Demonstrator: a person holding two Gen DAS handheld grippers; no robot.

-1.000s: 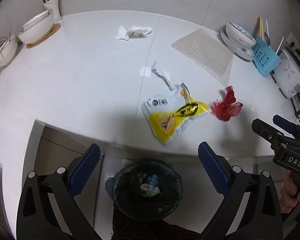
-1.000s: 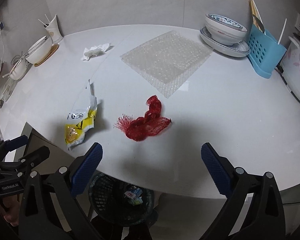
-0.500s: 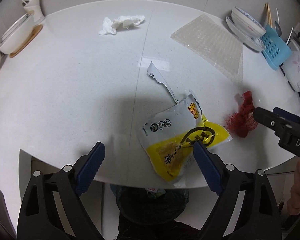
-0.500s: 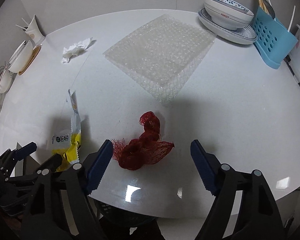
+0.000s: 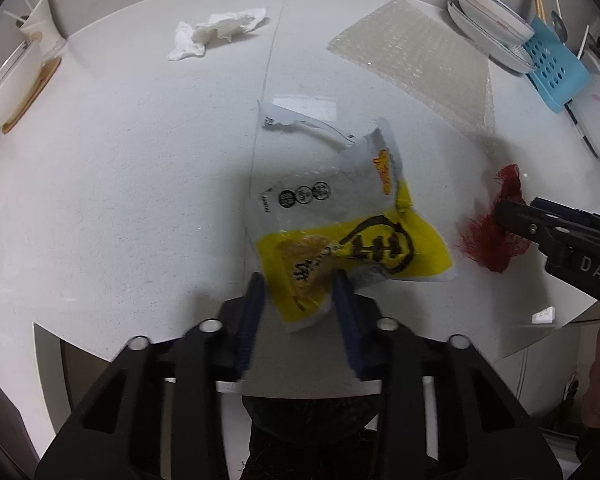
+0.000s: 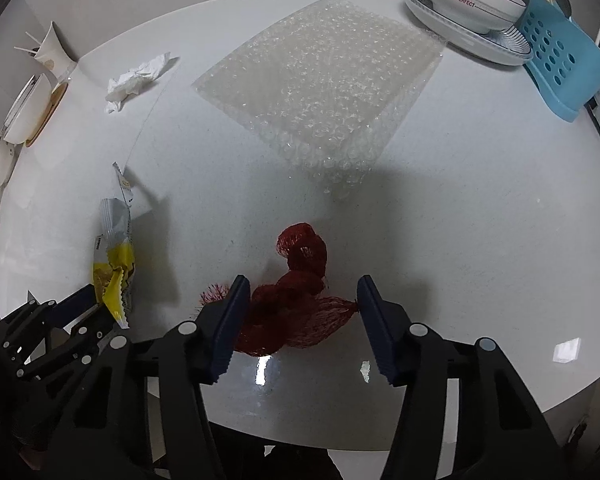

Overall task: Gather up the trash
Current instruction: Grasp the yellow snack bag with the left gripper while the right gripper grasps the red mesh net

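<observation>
A yellow and white snack wrapper (image 5: 339, 216) lies on the white round table (image 5: 120, 200). My left gripper (image 5: 300, 292) has its jaws closing, and the blue pads press the wrapper's near end. The right wrist view shows the wrapper (image 6: 114, 240) standing on edge in the left gripper (image 6: 88, 312). A red mesh net (image 6: 300, 248) sits bunched near the table's front edge. My right gripper (image 6: 301, 284) straddles it with its jaws closing, the pads just at the net's sides. A crumpled tissue (image 5: 216, 32) and a bubble wrap sheet (image 6: 319, 92) lie farther back.
A torn wrapper strip (image 5: 300, 124) lies behind the wrapper. Stacked bowls (image 6: 467, 4) and a blue rack (image 6: 563, 64) stand at the back right. A white bowl on a wooden coaster (image 5: 16, 80) and a cup (image 5: 40, 28) sit at the left. A dark bin (image 5: 311, 412) stands below the table's edge.
Both grippers came forward and down over the table from above the bin. The left jaws closed onto the wrapper's near end. The right jaws narrowed around the red net.
</observation>
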